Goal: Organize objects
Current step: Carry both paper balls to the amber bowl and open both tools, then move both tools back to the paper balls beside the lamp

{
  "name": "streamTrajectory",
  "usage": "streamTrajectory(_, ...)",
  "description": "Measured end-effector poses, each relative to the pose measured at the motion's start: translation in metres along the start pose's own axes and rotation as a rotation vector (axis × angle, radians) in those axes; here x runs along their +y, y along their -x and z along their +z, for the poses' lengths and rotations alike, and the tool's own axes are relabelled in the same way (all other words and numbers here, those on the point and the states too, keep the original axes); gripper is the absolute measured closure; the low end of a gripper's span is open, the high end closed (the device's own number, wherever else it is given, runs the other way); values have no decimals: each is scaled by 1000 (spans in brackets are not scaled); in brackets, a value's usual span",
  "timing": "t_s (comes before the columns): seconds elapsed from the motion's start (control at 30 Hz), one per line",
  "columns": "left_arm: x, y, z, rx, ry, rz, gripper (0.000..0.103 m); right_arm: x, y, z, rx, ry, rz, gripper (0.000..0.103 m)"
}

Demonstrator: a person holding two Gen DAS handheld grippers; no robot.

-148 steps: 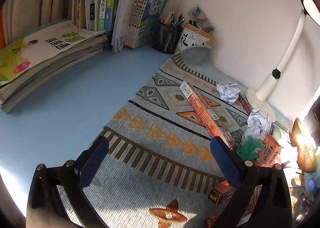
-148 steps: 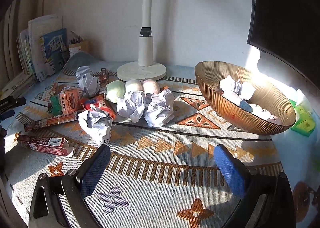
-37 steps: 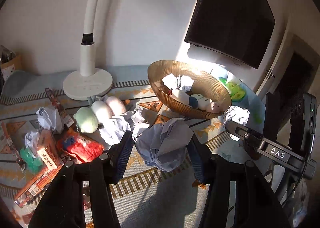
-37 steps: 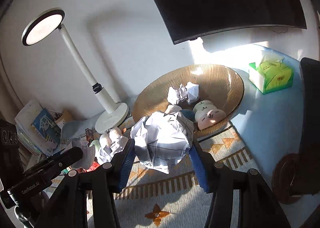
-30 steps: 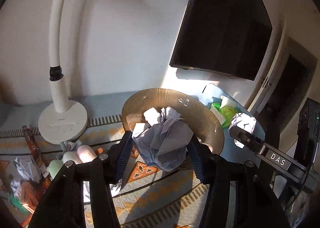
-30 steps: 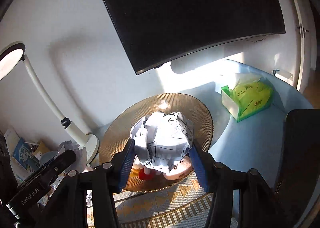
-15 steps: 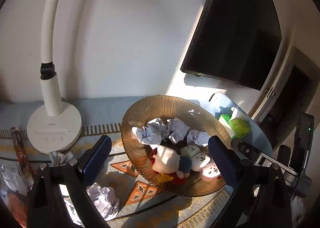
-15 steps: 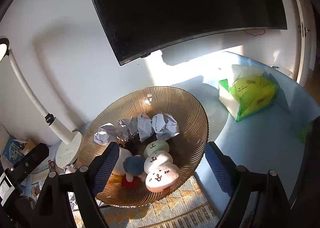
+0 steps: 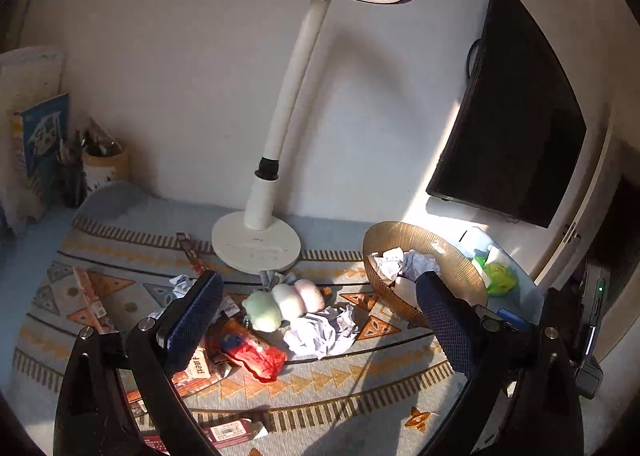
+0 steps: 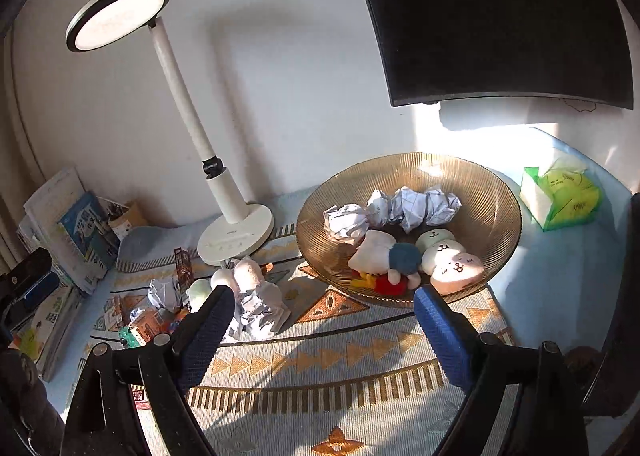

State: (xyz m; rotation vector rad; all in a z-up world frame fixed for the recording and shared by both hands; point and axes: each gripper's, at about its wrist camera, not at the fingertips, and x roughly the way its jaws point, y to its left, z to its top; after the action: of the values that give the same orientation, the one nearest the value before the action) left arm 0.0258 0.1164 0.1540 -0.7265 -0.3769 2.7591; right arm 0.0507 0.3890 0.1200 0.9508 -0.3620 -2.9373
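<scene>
An amber ribbed bowl (image 10: 492, 184) holds several crumpled paper balls (image 10: 404, 204) and small plush toys (image 10: 448, 260). It also shows in the left wrist view (image 9: 452, 252). My right gripper (image 10: 324, 320) is open and empty, held above the mat in front of the bowl. My left gripper (image 9: 316, 312) is open and empty, above a crumpled paper ball (image 9: 320, 330) on the patterned mat (image 9: 360, 384). Three pastel plush toys (image 9: 280, 302) and a red packet (image 9: 252, 352) lie beside that ball. The same ball (image 10: 260, 310) shows left of the bowl.
A white desk lamp (image 9: 260, 240) stands at the back, its base on the mat. A dark monitor (image 10: 500, 16) hangs behind the bowl. A green tissue pack (image 10: 560, 196) lies right of the bowl. Snack boxes (image 9: 88, 296), books (image 10: 80, 232) and a pen holder (image 9: 104, 172) are at the left.
Both grippers carried paper balls over the bowl, opened and dropped them in. Since then both have pulled back from the bowl, and the left one has swung left over the mat.
</scene>
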Motion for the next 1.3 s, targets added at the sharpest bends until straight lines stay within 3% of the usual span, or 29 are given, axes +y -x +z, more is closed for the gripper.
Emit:
streamTrajectory(0.1,43,29,-5,-47,61,90,6,17,-9,-14,25,34,21,11)
streamTrajectory(0.2,89,46,-15,-78,102,243,6,25,-30,-31,73,48,24,11)
streamTrajectory(0.3,136,48,-30,-67,162,376,6,25,-53,-47,139,25,34,11)
streamTrajectory(0.43,182,35,-51,-36,202,474,6,20,-71,-58,175,-5,28,11)
streamTrajectory(0.6,208,12,-78,10,206,537,6,13,-85,-67,215,-28,20,11)
streamTrajectory(0.67,213,3,-80,68,227,547,6,10,-85,-67,206,-44,16,11)
streamTrajectory(0.93,199,5,-84,57,160,537,6,4,-91,-68,230,-79,-1,11)
streamTrajectory(1.3,206,5,-84,63,191,530,5,19,-94,-73,245,-4,-36,11)
